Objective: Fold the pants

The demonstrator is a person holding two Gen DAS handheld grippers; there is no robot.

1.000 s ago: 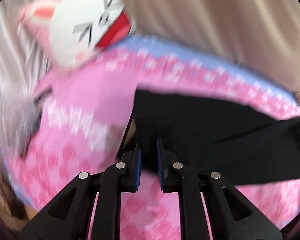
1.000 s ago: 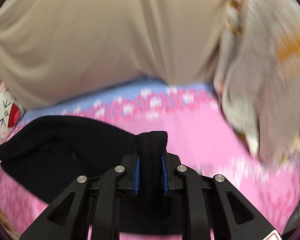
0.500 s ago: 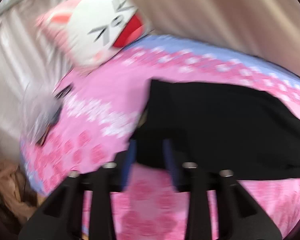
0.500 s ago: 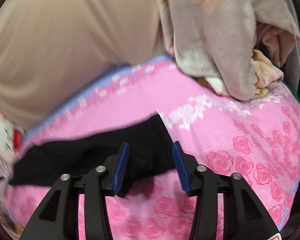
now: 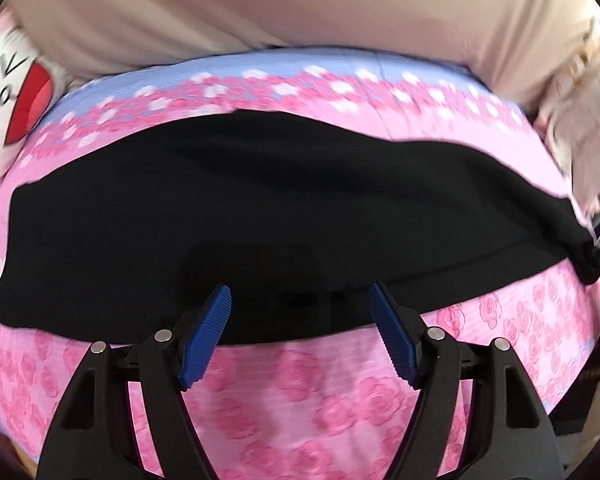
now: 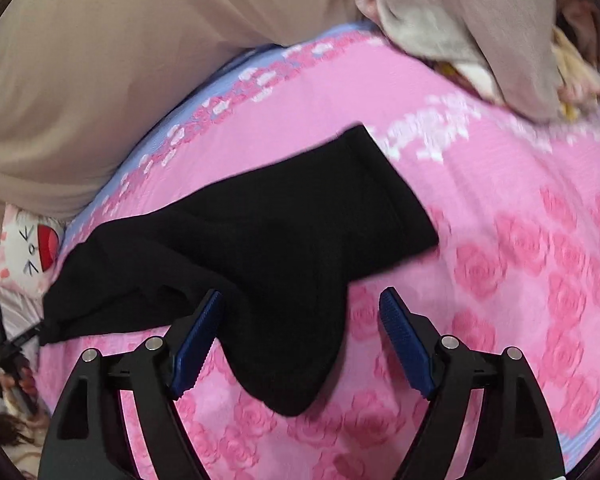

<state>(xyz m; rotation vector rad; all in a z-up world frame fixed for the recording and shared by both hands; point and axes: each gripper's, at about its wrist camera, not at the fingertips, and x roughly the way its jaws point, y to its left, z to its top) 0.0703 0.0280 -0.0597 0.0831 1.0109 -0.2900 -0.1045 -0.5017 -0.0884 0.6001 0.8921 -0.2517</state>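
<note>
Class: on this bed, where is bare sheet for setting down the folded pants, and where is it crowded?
Bare pink sheet lies right of the black pants, below the heaped laundry. Crowded: that heap and the cat pillow side.

Both wrist views close above pants [image 5: 260, 208]

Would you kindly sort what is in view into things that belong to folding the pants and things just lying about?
Belongs to the job:
- black pants
- left tongs, opening, off the cloth
- right tongs, opening, off the cloth

Just lying about:
- cat pillow
- heap of pale laundry
- pink floral bedspread
</note>
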